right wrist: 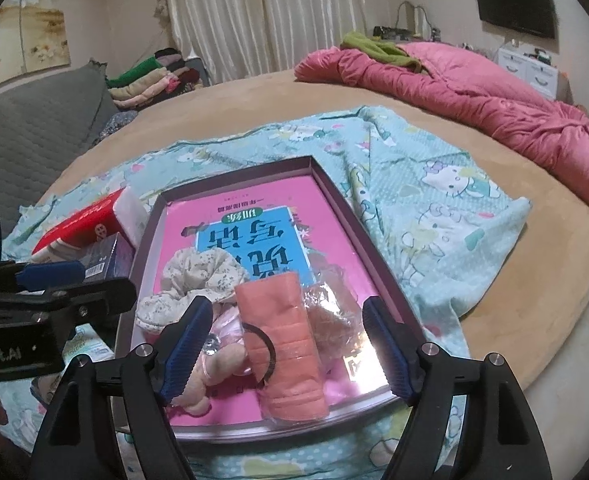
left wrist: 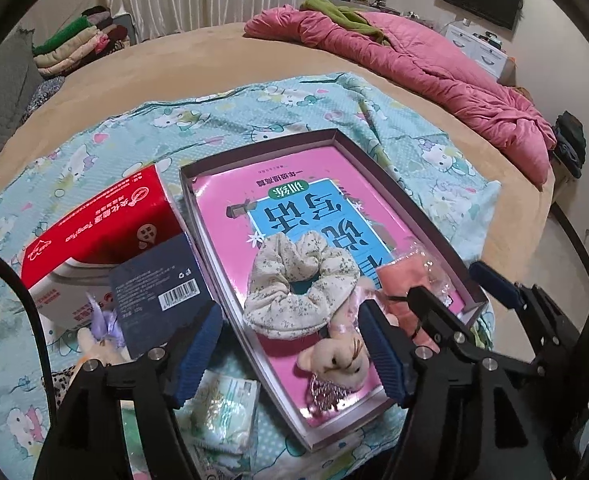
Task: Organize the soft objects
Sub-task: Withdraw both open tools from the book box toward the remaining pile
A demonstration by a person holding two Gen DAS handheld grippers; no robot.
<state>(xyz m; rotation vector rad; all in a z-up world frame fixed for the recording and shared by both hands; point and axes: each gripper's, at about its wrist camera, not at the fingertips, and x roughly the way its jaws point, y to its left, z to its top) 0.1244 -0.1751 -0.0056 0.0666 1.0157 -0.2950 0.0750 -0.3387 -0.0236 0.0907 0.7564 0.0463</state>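
A shallow box (left wrist: 414, 208) lies on the bed with a pink book (left wrist: 230, 200) in its bottom. On the book rest a cream floral scrunchie (left wrist: 300, 284), a small beige plush bear (left wrist: 336, 364) and an orange cloth in a clear bag (right wrist: 286, 344). My left gripper (left wrist: 290, 356) hangs open above the box's near left edge, straddling the scrunchie and bear; its pads touch neither. My right gripper (right wrist: 288, 346) is open around the bagged orange cloth, both pads standing clear of it. In the left wrist view the right gripper (left wrist: 460, 292) sits over the box's right corner.
Left of the box stand a red and white carton (left wrist: 102, 224) and a dark blue box (left wrist: 158, 292). A tissue packet (left wrist: 222, 412) and a pale plush toy (left wrist: 94, 344) lie near them. A cartoon-print sheet (left wrist: 214, 128) covers the tan bed; a pink quilt (left wrist: 434, 68) and folded clothes (left wrist: 78, 44) lie beyond.
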